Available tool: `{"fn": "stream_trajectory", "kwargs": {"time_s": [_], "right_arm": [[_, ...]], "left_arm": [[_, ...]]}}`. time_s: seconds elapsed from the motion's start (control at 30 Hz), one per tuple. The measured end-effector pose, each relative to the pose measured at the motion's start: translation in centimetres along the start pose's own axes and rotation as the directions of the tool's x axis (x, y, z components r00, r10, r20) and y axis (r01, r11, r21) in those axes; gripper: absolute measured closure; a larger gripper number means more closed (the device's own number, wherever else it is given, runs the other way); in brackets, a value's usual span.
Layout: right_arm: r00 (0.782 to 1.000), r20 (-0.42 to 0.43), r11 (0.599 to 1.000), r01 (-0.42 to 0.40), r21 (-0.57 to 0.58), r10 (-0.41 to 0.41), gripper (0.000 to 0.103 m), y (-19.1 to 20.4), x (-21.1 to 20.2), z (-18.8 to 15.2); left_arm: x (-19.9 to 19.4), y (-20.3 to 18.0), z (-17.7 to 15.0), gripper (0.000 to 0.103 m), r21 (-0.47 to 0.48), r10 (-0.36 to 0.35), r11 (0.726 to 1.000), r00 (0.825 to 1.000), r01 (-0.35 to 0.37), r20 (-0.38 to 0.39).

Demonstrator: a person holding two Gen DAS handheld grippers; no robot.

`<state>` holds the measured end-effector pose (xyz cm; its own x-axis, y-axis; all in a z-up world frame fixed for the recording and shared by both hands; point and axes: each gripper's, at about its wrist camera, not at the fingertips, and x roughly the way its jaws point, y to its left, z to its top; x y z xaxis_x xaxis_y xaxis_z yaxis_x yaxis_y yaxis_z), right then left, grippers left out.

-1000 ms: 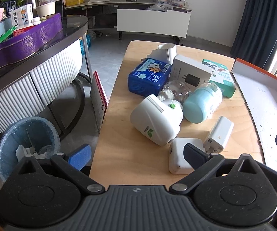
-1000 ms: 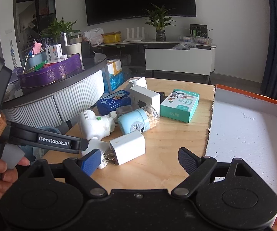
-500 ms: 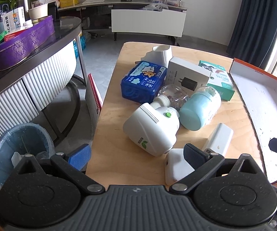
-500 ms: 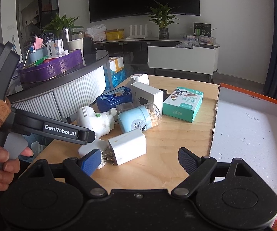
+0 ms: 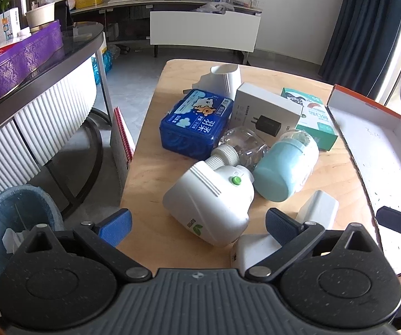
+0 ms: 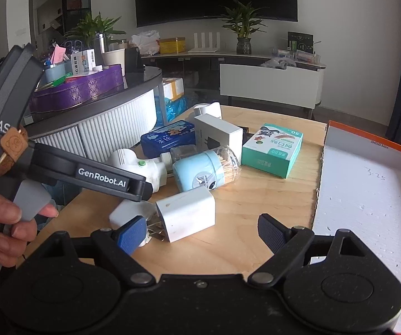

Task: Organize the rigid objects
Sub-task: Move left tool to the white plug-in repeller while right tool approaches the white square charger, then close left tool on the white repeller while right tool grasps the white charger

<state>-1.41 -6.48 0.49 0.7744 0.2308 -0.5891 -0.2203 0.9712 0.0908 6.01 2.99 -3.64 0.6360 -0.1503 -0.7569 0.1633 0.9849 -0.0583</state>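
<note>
A pile of objects lies on the wooden table [image 5: 156, 229]: a white device with a green button [image 5: 209, 203], a light blue toothpick jar [image 5: 284, 173], a blue tin [image 5: 195, 122], a white charger box [image 5: 264, 111], a green box [image 5: 314, 117], a white plug adapter [image 6: 186, 213] and a flat white adapter [image 5: 253, 251]. My left gripper [image 5: 197, 223] is open, its jaws either side of the white device. My right gripper [image 6: 203, 233] is open and empty, just in front of the white plug adapter. The left gripper shows in the right wrist view [image 6: 111, 181].
An open orange-edged box with a white foam floor [image 6: 367, 209] lies at the table's right. A round counter with a purple tray [image 5: 19, 61] stands left. A bin [image 5: 13, 223] and a red-spined notebook [image 5: 121, 139] sit on the floor left of the table.
My left gripper has moved forward and right, so the white device now lies between its open jaws. My right gripper has edged closer to the pile.
</note>
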Motion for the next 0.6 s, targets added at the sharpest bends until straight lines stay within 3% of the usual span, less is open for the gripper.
{"fn": "stream_trajectory", "kwargs": {"time_s": [0.3,0.4,0.57,0.6], "right_arm": [[1.0,-0.015,1.0,-0.008,-0.019,0.008,0.001,0.1,1.8,0.5],[1.0,-0.025,1.0,-0.015,-0.027,0.014,0.001,0.4,2.5,0.7],[0.998,-0.034,0.998,-0.047,-0.03,0.046,0.001,0.1,3.9,1.2],[0.998,-0.036,0.998,-0.061,-0.024,0.06,0.001,-0.1,4.0,1.3]], "left_arm": [[2.0,0.4,0.6,0.0,0.076,-0.038,0.996,0.999,0.037,0.006],[2.4,0.5,0.3,0.008,0.102,-0.063,0.993,0.998,0.061,0.021],[2.1,0.5,0.4,0.035,0.124,-0.116,0.987,0.991,0.107,0.069],[2.0,0.5,0.3,0.035,0.127,-0.125,0.985,0.989,0.115,0.073]]}}
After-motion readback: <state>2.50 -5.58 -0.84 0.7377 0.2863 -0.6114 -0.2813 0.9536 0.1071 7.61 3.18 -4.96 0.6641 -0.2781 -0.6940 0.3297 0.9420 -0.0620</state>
